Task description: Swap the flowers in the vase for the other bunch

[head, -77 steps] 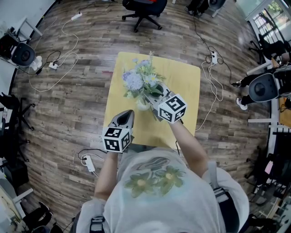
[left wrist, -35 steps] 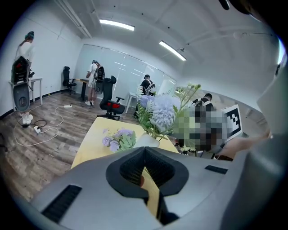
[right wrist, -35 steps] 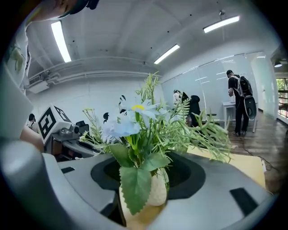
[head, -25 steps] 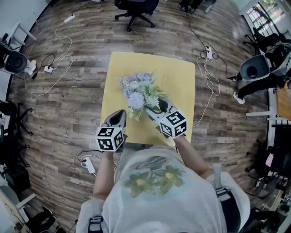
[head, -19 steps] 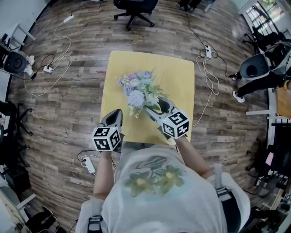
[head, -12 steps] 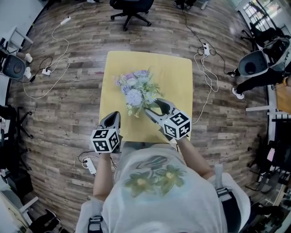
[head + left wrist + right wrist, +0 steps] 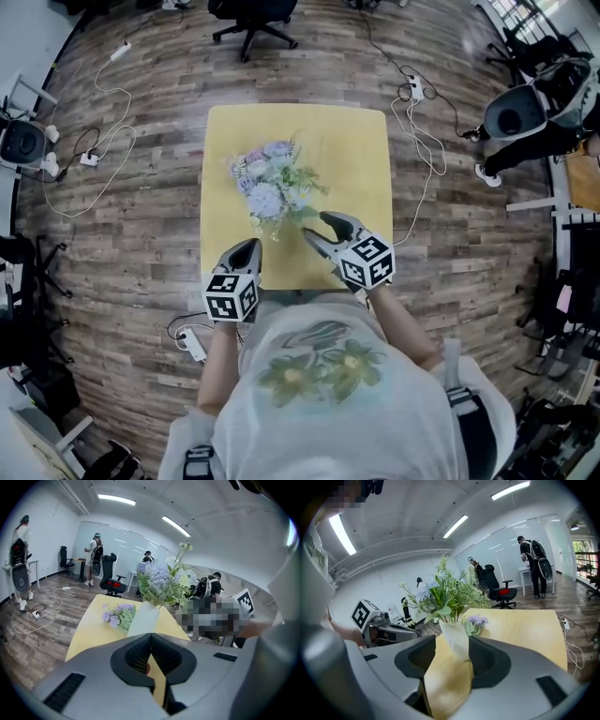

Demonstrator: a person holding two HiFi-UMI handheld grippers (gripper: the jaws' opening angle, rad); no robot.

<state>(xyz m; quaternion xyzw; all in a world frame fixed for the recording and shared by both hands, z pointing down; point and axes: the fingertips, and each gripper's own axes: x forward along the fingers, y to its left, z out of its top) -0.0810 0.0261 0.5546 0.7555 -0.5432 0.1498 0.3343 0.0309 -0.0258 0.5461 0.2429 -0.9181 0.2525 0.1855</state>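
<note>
- The yellow square tabletop [image 7: 356,150] carries both of the task's things. The pale, translucent vase [image 7: 456,639] stands upright at about 8 o'clock of the tabletop's centre.
- The vase holds the bunch of green sprigs with pale blue blooms [image 7: 445,597], so we judge the swap not yet begun.
- The other bunch, small with lilac heads [image 7: 116,616], lies flat on the tabletop at about 12 o'clock of the vase. It is near the vase, but we cannot tell whether they touch.
- Our right claw [image 7: 315,225] is released, its jaws wide apart with nothing between the pads. It sits at 3 o'clock of the vase, near it and clear of it. The vase lines up in the gap between the jaws, which suits a reach for the vase or the stems.
- Our left claw [image 7: 249,249] is clenched on nothing, jaws meeting. It waits at 6 o'clock of the vase by the tabletop's near edge, likely kept aside until needed.
- The tall, narrow vase looks easy to tip if the stems are pulled sideways.
</note>
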